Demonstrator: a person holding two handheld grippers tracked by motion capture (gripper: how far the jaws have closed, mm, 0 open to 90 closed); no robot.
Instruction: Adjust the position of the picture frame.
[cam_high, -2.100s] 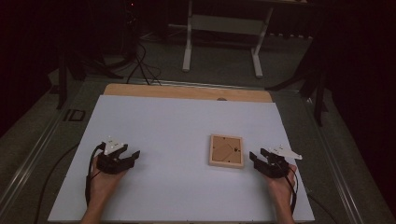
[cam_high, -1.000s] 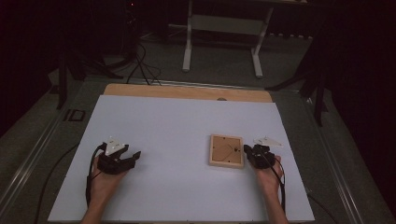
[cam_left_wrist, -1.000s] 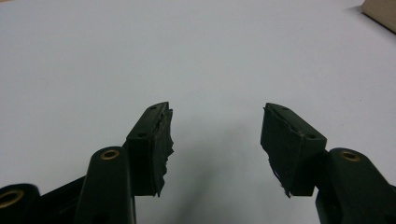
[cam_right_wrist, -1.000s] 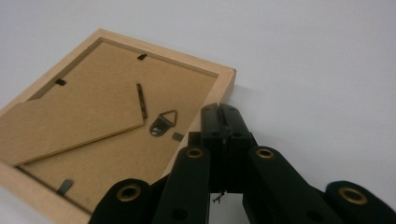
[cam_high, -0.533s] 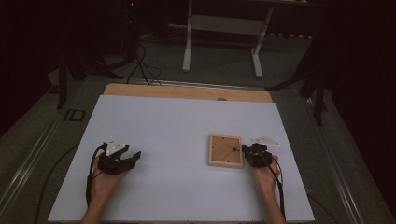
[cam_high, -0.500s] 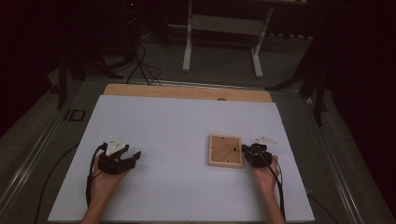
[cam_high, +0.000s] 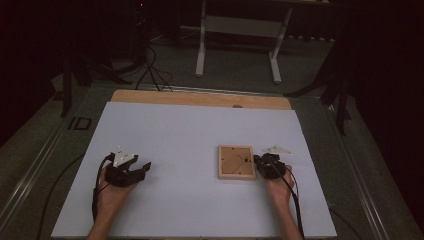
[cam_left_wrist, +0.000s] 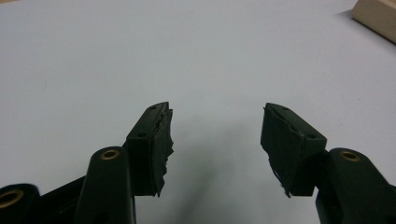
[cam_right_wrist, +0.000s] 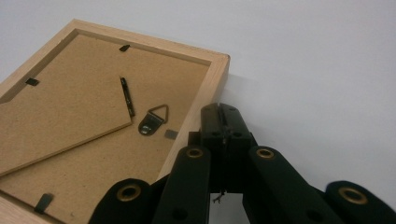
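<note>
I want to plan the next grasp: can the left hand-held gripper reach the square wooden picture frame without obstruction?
Probably yes: bare white table surface lies between the open left hand-held gripper and the square wooden picture frame.

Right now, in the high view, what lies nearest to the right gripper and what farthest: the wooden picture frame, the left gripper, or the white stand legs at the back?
1. The wooden picture frame: right beside the right gripper, lying back side up.
2. The left gripper: across the white table sheet, on the person's left side.
3. The white stand legs: beyond the table's far edge, on the floor.
</note>
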